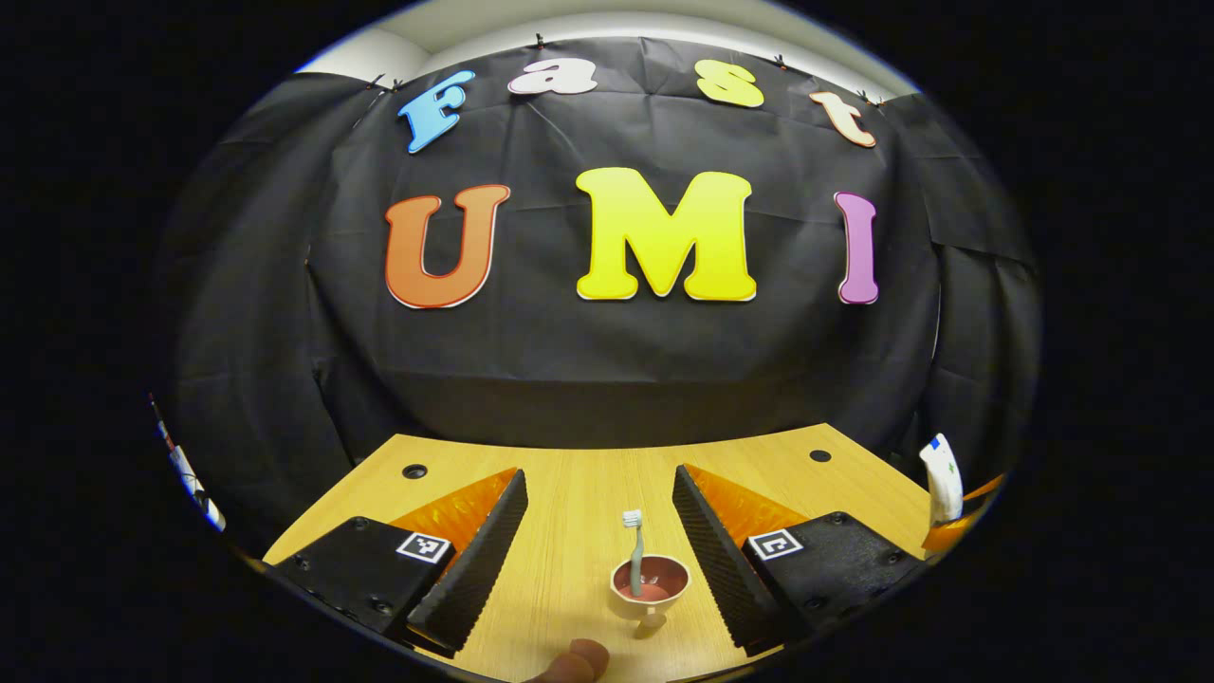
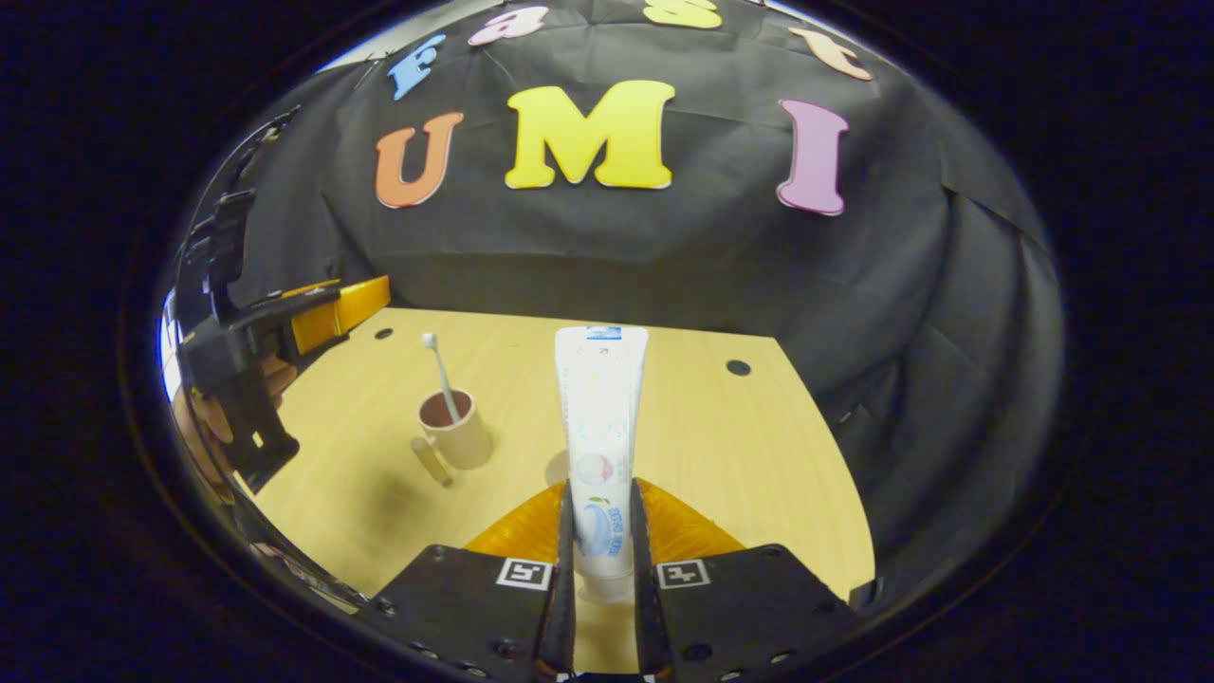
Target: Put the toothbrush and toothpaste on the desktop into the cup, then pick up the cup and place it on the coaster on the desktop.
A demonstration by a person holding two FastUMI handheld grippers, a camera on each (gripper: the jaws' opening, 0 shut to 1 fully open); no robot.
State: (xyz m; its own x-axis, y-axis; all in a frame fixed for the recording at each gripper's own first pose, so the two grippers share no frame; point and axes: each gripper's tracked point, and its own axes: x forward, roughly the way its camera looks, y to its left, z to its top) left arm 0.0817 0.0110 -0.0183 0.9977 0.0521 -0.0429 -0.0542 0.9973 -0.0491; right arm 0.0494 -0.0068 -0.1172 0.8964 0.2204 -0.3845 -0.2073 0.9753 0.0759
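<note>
I see my right gripper [image 2: 599,569] clamped on the white toothpaste [image 2: 599,427], upright above the desk [image 2: 721,446]. Left gripper [image 1: 599,541] apart. Toothbrush [image 1: 635,555] stands in brown cup [image 1: 651,581].

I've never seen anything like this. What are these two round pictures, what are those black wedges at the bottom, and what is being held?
No robot here: a person holds a two-finger tool in each hand, and a camera rides on each. The black wedges are the fingers. In the left gripper view, the left tool stands open above a wooden desk, where a cup already holds the toothbrush. In the right gripper view, the right tool is shut on an upright toothpaste tube; the left tool and the hand holding it show at the left edge.
</note>
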